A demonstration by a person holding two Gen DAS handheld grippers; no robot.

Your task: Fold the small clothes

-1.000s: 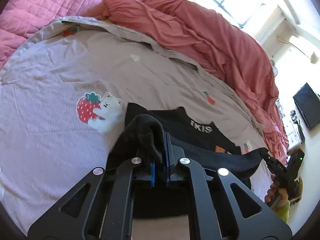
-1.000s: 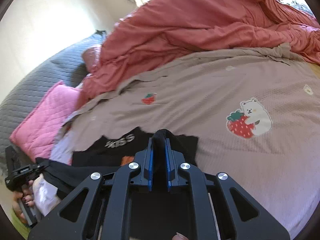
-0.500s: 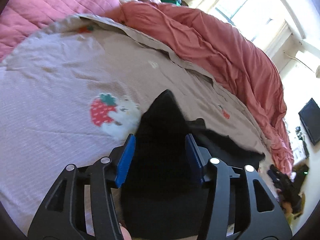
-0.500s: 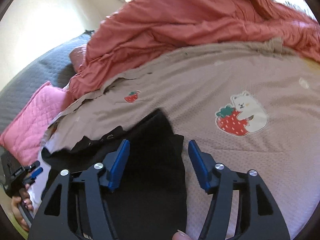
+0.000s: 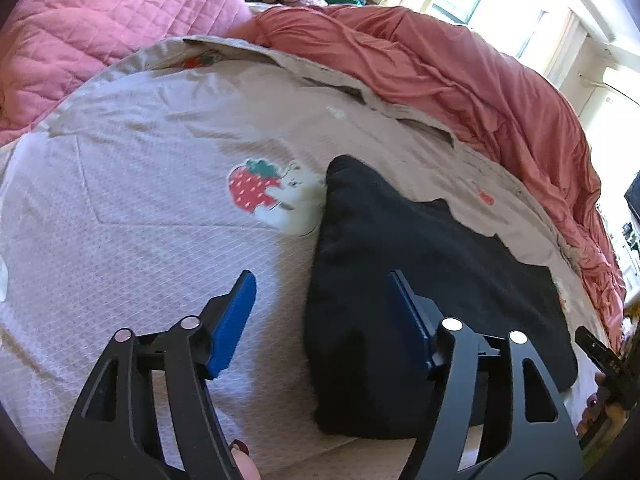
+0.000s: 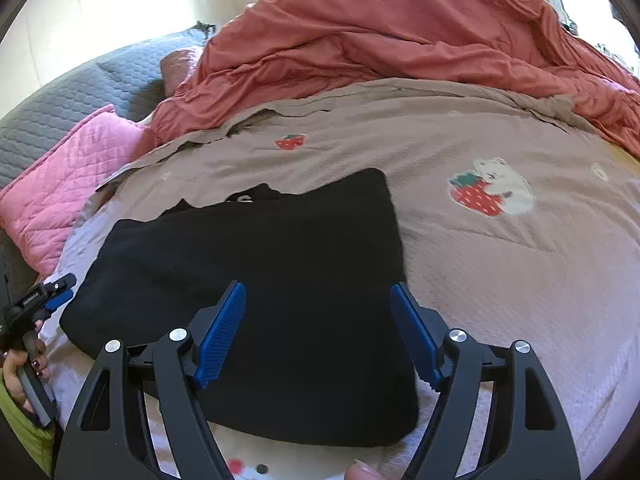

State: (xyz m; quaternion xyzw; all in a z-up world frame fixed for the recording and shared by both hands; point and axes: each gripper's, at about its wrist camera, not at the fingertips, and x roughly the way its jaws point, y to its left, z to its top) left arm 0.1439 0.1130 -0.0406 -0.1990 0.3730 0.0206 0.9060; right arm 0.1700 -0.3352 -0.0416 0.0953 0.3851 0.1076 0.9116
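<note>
Lay folded on the bed (image 6: pixel 500 264): black garment (image 6: pixel 256 264). Both released, jaws opening: left gripper (image 5: pixel 324 316), right gripper (image 6: pixel 318 330). Only from right wrist: white lettering (image 6: pixel 240 199), perhaps a print.

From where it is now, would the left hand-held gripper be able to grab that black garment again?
Probably yes. The left hand-held gripper, jaws opening and gripping nothing, hangs over the near left edge of the black garment, which lies flat on the bedspread with nothing covering it.

Two close downward views, shared garment (image 5: pixel 420 280)
</note>
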